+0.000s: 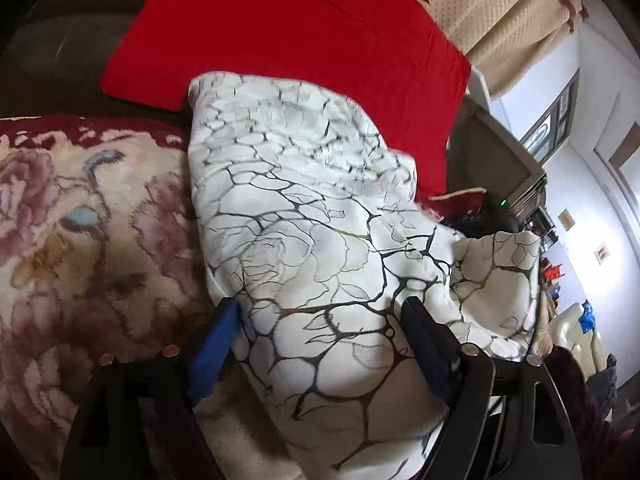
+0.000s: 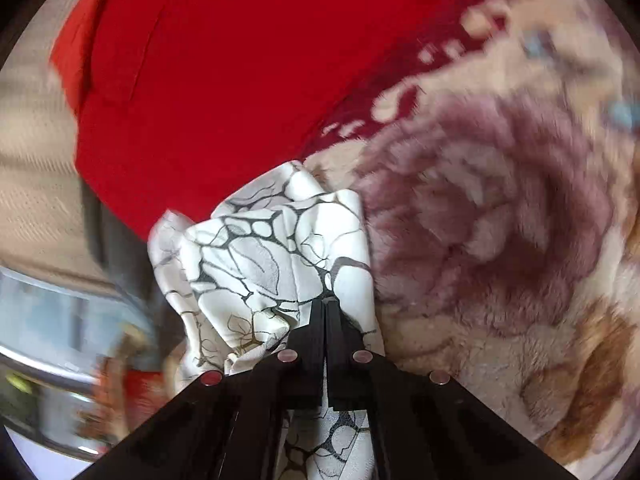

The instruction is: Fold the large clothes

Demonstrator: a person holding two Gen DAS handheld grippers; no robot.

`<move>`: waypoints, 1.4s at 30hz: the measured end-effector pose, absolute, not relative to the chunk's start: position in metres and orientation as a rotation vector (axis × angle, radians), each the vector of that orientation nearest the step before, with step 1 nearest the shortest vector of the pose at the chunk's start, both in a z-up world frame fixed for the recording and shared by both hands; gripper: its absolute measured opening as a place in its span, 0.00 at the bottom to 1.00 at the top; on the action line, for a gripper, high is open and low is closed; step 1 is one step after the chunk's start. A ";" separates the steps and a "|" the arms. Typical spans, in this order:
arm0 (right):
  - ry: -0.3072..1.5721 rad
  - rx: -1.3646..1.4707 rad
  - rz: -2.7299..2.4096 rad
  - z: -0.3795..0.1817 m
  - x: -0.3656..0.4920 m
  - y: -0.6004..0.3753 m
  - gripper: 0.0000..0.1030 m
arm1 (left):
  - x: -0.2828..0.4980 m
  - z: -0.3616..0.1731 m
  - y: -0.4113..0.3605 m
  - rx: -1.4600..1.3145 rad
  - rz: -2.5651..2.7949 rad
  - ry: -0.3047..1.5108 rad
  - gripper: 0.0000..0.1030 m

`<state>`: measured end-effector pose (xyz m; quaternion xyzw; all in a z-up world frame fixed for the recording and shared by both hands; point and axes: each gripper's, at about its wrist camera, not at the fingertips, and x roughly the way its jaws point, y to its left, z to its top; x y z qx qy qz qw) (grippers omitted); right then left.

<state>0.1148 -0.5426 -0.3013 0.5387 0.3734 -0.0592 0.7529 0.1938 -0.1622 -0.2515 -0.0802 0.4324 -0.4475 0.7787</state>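
A white garment [image 1: 312, 220] printed with black vein-like lines lies in a long, partly folded heap on a floral plush blanket [image 1: 80, 220]. My left gripper [image 1: 320, 320] stands open over its near end. The blue-padded left finger [image 1: 212, 344] sits at the cloth's left edge and the dark right finger [image 1: 428, 340] rests on the cloth, with fabric lying between them. In the right wrist view my right gripper [image 2: 325, 304] is shut on a bunched fold of the same garment [image 2: 256, 256], which puffs up ahead of the tips and hangs below them.
A large red pillow [image 1: 280, 40] lies behind the garment, also filling the top of the right wrist view as the red pillow [image 2: 240, 80]. The floral blanket [image 2: 500, 240] spreads to the right there. A beige curtain [image 1: 500, 12] and a grey cabinet [image 1: 500, 160] stand at the right.
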 end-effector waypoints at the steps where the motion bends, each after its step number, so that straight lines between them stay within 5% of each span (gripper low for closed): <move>1: 0.811 1.146 -0.119 -0.298 0.116 -0.541 0.00 | 0.190 -0.252 -0.166 -0.148 -0.959 0.925 0.82; 10: 0.757 0.949 -0.118 -0.231 0.116 -0.520 0.12 | 0.182 -0.254 -0.173 -0.090 -0.971 0.896 0.82; 12: 0.734 0.866 -0.094 -0.200 0.124 -0.513 0.41 | 0.181 -0.255 -0.170 -0.091 -0.972 0.896 0.82; 13: 0.730 0.851 -0.068 -0.188 0.129 -0.510 0.80 | 0.180 -0.255 -0.170 -0.095 -0.974 0.897 0.82; 14: 0.722 0.838 -0.041 -0.177 0.135 -0.504 0.86 | 0.182 -0.254 -0.174 -0.099 -0.975 0.899 0.82; 16: 0.691 0.786 0.016 -0.161 0.154 -0.483 0.82 | 0.184 -0.254 -0.174 -0.112 -0.974 0.905 0.82; 19: 0.825 0.766 0.130 -0.162 0.195 -0.463 0.56 | 0.184 -0.254 -0.172 -0.116 -0.978 0.905 0.82; 26: 1.069 0.690 -0.015 -0.221 0.268 -0.448 0.52 | 0.183 -0.255 -0.172 -0.108 -0.992 0.900 0.82; 27: 1.082 0.697 0.002 -0.224 0.274 -0.444 0.44 | 0.183 -0.255 -0.173 -0.106 -0.995 0.901 0.82; 28: 1.090 0.674 0.022 -0.225 0.278 -0.435 0.23 | 0.183 -0.254 -0.173 -0.105 -0.997 0.902 0.82; 30: 1.076 0.584 0.055 -0.216 0.274 -0.415 0.11 | 0.183 -0.254 -0.172 -0.108 -1.006 0.901 0.82; 42: 0.879 0.577 -0.208 -0.185 0.150 -0.472 0.06 | 0.123 -0.237 -0.225 0.129 -1.103 0.714 0.82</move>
